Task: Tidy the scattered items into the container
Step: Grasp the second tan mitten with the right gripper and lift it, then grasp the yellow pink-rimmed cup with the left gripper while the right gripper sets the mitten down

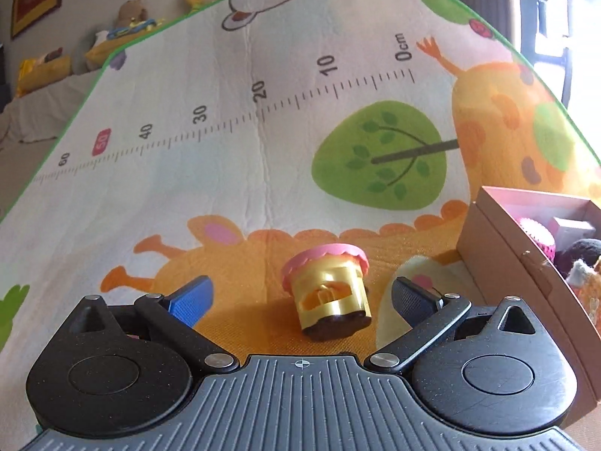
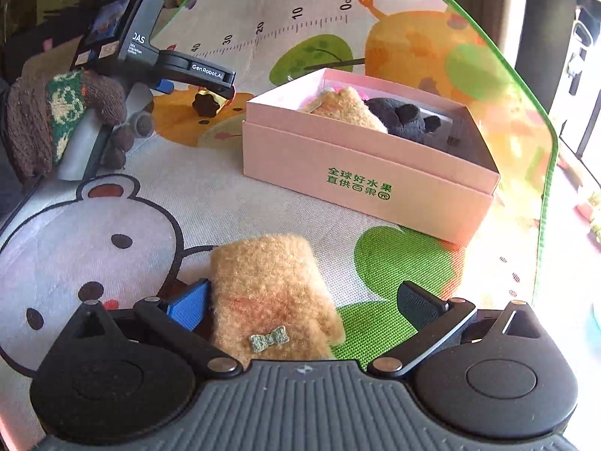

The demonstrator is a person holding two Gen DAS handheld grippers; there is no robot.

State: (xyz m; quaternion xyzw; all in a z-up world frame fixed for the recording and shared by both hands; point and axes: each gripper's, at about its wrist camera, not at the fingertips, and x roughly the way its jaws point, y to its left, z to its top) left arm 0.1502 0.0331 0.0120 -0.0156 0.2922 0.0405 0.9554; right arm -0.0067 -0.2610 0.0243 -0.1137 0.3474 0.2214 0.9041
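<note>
— What can you read on the play mat (image 1: pixel 233 173)?
— A ruler: "0cm", 10, 20, 30, 40, 50, 60.
— And the pink box (image 2: pixel 375 180)?
— Green Chinese words: 全球好水果, 直供百果园.
— The other tool (image 2: pixel 210 69)?
— "GenRobot.AI" and "DAS".

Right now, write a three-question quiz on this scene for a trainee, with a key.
1. True or false: the left gripper is shut on the yellow tub.
2. Which item lies between the right gripper fingers: A the tan fuzzy mitten, B a spoon?
3. Name the container holding tidied items.

Key: 1 false, it is open around the tub, which lies tipped on the mat; 2 A; 3 the pink box.
</note>
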